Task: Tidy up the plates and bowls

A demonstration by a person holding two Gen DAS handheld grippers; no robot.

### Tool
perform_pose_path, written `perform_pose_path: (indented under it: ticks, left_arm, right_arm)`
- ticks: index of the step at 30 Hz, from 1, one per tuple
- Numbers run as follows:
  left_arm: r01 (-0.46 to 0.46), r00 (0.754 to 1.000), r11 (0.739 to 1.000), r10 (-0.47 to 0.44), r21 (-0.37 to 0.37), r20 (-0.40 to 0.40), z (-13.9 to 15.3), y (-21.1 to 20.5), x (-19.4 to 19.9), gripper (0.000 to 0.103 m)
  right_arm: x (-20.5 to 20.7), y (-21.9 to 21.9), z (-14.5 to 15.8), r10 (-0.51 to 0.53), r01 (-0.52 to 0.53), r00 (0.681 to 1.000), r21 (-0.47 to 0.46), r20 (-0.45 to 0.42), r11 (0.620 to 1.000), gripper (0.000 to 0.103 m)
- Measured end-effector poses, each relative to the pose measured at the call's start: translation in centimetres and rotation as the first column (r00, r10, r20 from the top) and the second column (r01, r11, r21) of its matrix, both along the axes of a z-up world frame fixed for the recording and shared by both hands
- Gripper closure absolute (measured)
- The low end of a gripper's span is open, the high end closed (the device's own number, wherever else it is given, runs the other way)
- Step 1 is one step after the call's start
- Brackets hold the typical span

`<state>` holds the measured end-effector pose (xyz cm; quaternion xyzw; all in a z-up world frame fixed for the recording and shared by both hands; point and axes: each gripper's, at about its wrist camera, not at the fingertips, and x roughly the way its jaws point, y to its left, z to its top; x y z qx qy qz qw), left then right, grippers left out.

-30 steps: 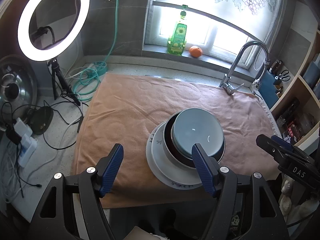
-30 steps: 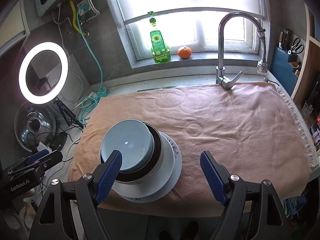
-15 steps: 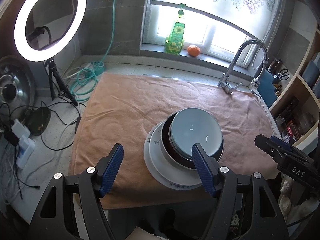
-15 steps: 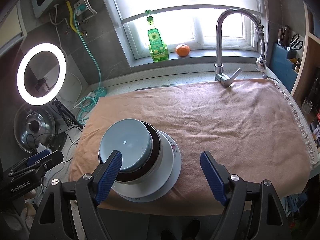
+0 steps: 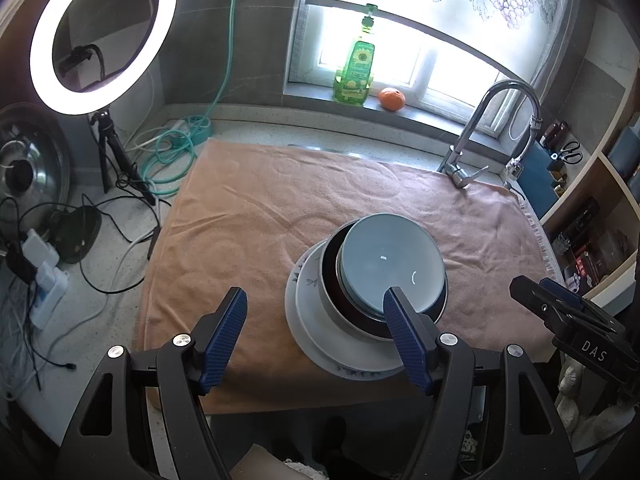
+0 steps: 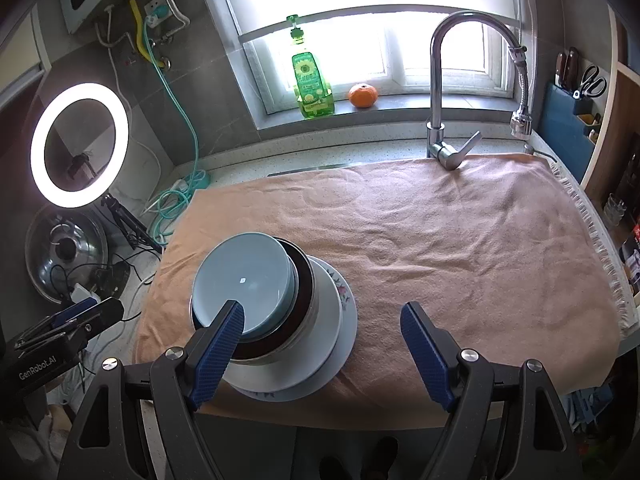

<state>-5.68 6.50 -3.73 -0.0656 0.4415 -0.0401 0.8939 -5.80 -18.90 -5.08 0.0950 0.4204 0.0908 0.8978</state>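
One stack stands on the tan towel [image 5: 280, 208] near its front edge. A blue-grey bowl [image 5: 390, 264] [image 6: 244, 280] tops it, nested in a dark bowl with a metal rim [image 5: 331, 276] [image 6: 306, 284]. Both rest on a white plate [image 5: 310, 320] [image 6: 334, 320] with a floral plate [image 6: 349, 300] under it. My left gripper [image 5: 314, 296] hovers open, short of the stack's left side, with nothing between its fingers. The right gripper [image 6: 322, 308] also hangs open and empty, short of the stack's right side. Each gripper's body shows at the edge of the other's view.
A chrome tap [image 6: 438, 120] rises at the towel's far edge. A green detergent bottle [image 6: 310, 80] and an orange [image 6: 363, 95] sit on the sill. To the left are a ring light [image 5: 102, 36] on a tripod, cables and a pot lid [image 5: 24, 168]. Shelves [image 5: 592, 208] line the right.
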Motion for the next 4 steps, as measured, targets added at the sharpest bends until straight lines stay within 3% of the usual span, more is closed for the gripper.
perform_pose_path:
  ticks: [4]
  left_arm:
    - [0.005, 1.000, 1.000, -0.006, 0.012, 0.020, 0.23, -0.27, -0.14, 0.032]
  right_arm:
    - [0.03, -0.24, -0.07, -0.001, 0.001, 1.000, 0.001, -0.003, 1.000, 0.026]
